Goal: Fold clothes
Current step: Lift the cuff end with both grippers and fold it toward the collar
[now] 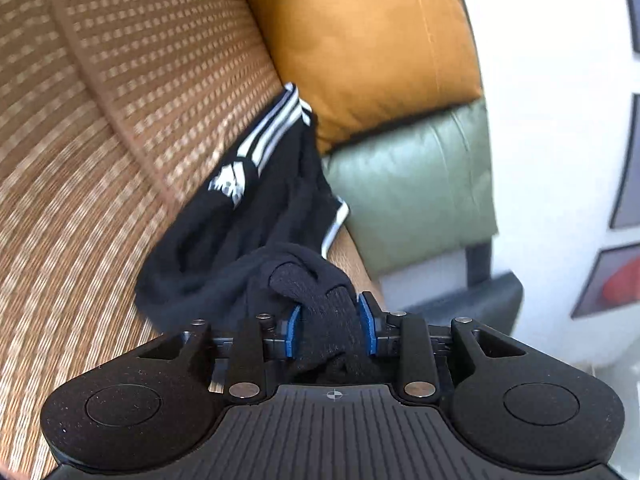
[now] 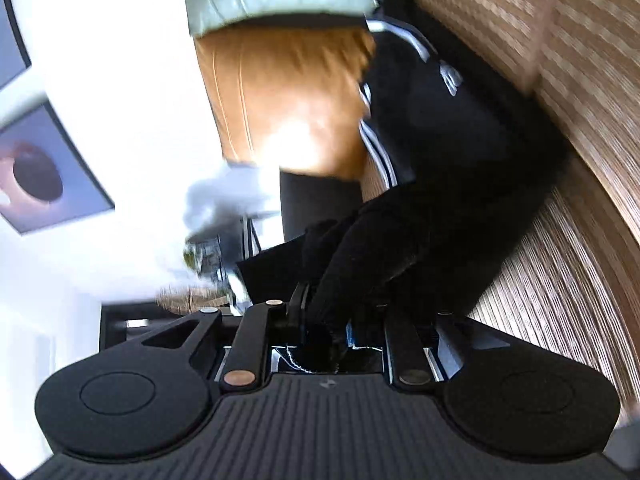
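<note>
Black shorts with white side stripes and a white logo hang in front of a woven tan mat. My left gripper is shut on a bunched fold of the shorts' black cloth between its blue pads. In the right wrist view the same shorts stretch away from my right gripper, which is shut on another bunch of the black cloth. That view is rolled sideways and blurred. The right fingertips are mostly hidden by cloth.
An orange leather cushion sits above a green leather cushion next to the shorts. A white wall with framed pictures lies beyond. The woven mat also shows in the right wrist view.
</note>
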`<state>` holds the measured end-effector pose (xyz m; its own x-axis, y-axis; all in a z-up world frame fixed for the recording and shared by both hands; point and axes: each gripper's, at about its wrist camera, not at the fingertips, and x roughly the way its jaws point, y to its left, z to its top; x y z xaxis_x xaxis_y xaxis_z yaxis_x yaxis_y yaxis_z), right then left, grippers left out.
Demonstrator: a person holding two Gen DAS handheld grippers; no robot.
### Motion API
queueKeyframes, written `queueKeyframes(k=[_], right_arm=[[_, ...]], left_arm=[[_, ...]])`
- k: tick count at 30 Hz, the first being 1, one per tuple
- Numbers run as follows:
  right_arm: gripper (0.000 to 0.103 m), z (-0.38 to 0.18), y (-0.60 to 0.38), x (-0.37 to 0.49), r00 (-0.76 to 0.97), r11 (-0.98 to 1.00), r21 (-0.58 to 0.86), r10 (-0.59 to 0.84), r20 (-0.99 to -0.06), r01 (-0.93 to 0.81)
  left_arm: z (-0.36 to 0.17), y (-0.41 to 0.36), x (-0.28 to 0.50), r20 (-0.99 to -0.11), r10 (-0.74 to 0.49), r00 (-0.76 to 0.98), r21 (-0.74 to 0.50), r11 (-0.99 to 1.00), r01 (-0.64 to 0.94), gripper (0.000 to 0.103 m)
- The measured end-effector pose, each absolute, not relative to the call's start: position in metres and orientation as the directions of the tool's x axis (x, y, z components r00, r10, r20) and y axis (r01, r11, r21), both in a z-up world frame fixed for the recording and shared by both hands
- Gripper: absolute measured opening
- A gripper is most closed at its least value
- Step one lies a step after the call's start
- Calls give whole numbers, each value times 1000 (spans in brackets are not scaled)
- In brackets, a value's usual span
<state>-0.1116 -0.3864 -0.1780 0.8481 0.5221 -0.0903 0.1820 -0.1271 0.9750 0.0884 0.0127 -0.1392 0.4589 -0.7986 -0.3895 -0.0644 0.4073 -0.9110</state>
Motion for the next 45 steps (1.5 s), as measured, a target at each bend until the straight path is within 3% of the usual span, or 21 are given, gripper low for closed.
queueKeyframes(k=[9, 13, 19, 28, 33, 36, 42, 44, 45], right_arm=[[25, -232, -400, -52, 889, -226, 928, 420, -183, 297], [31, -252, -399, -39, 902, -290, 905, 391, -185, 311], [54, -248, -404, -32, 917, -306, 914, 373, -141, 265], [54, -201, -417, -34, 912, -117, 982, 400, -88, 146], [41, -182, -403, -18, 850, 134, 981, 493, -187, 139], [33, -181, -394, 1, 819, 286, 947, 503, -277, 145], [25, -184, -380, 38, 767, 556, 819, 463, -444, 138], [12, -185, -375, 51, 749, 637, 760, 439, -496, 130], [1, -188, -374, 56, 745, 661, 739, 425, -513, 132]], left_arm=[[-188, -19, 140, -488, -749, 447, -872, 443, -209, 50], [-195, -18, 148, -471, -762, 445, -882, 425, -206, 54], [-189, -13, 151, -428, -773, 468, -903, 389, -183, 65], [-147, 2, 144, -332, -765, 552, -925, 378, -32, 72], [-118, -23, 144, -334, -825, 455, -858, 466, 215, 72], [-109, -57, 142, -467, -775, 425, -659, 626, 418, 70], [-135, -103, 163, -592, -717, 368, -497, 684, 534, 67], [-148, -106, 179, -601, -706, 373, -513, 700, 497, 67], [-155, -106, 185, -603, -706, 371, -528, 702, 477, 66]])
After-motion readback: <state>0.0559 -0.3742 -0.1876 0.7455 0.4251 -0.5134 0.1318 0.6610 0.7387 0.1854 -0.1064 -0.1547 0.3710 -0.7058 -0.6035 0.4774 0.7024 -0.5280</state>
